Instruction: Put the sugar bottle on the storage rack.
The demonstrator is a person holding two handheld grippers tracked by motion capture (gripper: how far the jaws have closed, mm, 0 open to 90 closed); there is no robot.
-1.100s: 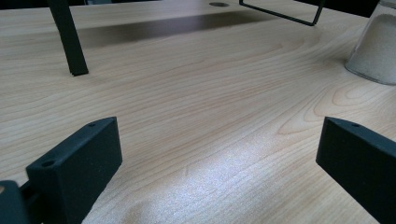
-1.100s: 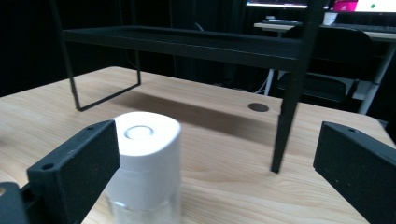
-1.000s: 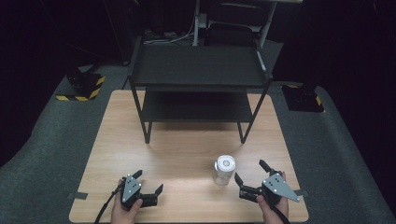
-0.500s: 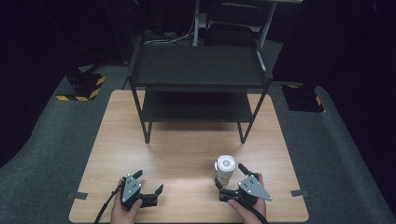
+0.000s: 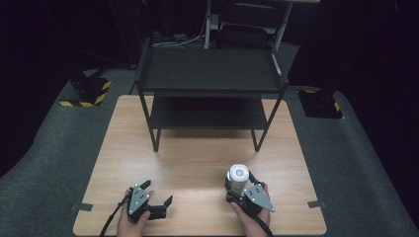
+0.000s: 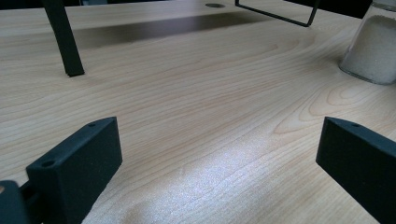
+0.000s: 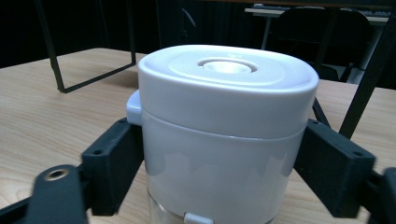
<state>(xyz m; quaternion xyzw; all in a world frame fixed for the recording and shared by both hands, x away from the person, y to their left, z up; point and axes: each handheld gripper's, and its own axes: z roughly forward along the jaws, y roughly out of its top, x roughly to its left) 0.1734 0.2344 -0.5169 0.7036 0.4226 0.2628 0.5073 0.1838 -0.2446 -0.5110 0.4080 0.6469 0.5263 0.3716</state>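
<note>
1. White-lidded jar [image 5: 238, 178], with pale granules showing through its clear lower wall, stands upright on the wooden table [image 5: 197, 163], near the front edge and right of centre.
2. A second ago my right gripper [image 5: 240, 190] lay open beside the jar, toward the front right corner; it has since moved in, and its jaws now stand either side of the jar just under the lid.
3. In the right gripper view both jaws sit at the jar's wall. Whether they press it I cannot tell, though I judge a grasp is about to close.
4. My left gripper [image 5: 157, 198] has not shifted: it rests near the front edge, left of centre, jaws spread wide on nothing.
5. The black rack [image 5: 210, 91] at the back edge is bare; I judge it a likely destination.
</note>
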